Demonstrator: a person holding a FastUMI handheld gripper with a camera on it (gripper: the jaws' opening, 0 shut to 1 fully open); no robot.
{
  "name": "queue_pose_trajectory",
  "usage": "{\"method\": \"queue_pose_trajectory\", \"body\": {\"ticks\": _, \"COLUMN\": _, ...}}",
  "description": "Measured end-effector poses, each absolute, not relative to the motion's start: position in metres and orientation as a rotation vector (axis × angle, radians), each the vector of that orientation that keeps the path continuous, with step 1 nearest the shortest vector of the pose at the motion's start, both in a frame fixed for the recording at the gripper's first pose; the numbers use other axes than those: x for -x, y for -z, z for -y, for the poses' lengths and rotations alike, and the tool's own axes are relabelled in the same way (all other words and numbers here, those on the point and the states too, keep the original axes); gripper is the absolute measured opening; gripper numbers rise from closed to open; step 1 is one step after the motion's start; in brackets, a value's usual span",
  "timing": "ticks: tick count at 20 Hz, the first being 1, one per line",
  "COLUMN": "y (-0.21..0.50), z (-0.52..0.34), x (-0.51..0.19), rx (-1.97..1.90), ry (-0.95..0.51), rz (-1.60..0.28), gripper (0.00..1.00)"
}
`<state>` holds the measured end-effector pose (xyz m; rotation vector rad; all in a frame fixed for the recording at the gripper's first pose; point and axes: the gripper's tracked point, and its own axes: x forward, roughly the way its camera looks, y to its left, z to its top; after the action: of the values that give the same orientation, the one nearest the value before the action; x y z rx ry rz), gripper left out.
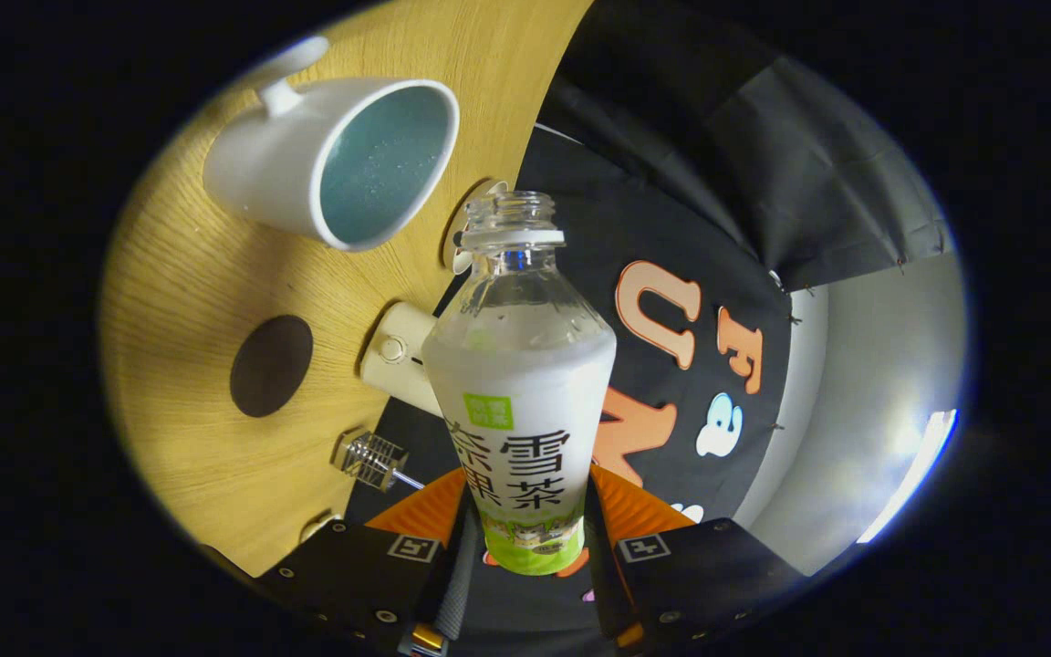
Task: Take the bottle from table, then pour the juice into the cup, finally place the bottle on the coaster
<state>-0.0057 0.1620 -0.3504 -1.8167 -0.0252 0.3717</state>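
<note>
A: Claw (pixel 525 547) state?

B: Clenched on the bottle (pixel 518 383); a finger presses each side of the labelled lower body. The bottle is lifted off the bench (pixel 179 274), with the whole view rolled so the bench reads as a slanted plane to one side.

A: Axis?

B: Its long axis runs straight ahead along the fingers, neck pointing away. The cap is off and the mouth is open.

A: Contents?

B: Pale milky liquid fills the body up to the shoulder; the neck looks clear. Nothing at the lip, so my judgement is the pour has not started.

A: Cup?

B: The white cup (pixel 334 160) stands on the bench beyond the bottle mouth and off to the bench side, its opening facing the claw. The inside looks empty. The mouth is near the rim but not over it.

A: Coaster?

B: The dark round coaster (pixel 271 365) lies on the bench, nearer the claw than the cup, bare.

A: Next?

B: Probably carry the mouth sideways over the cup rim, then tip further.
</note>
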Motion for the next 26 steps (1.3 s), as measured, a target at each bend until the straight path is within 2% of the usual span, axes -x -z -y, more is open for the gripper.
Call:
{"method": "queue_pose_trajectory", "body": {"ticks": 6, "y": 0.393, "z": -0.145, "x": -0.012, "rx": 1.51, "ry": -0.469, "rz": -0.249, "gripper": 0.57}}
{"method": "queue_pose_trajectory", "body": {"ticks": 11, "y": 0.386, "z": -0.133, "x": -0.023, "rx": 1.084, "ry": -0.504, "rz": -0.452, "gripper": 0.57}}
{"method": "queue_pose_trajectory", "body": {"ticks": 18, "y": 0.379, "z": -0.152, "x": -0.033, "rx": 0.547, "ry": -0.434, "rz": -0.525, "gripper": 0.57}}
{"method": "queue_pose_trajectory", "body": {"ticks": 26, "y": 0.387, "z": -0.152, "x": -0.065, "rx": 0.194, "ry": -0.39, "rz": -0.566, "gripper": 0.57}}
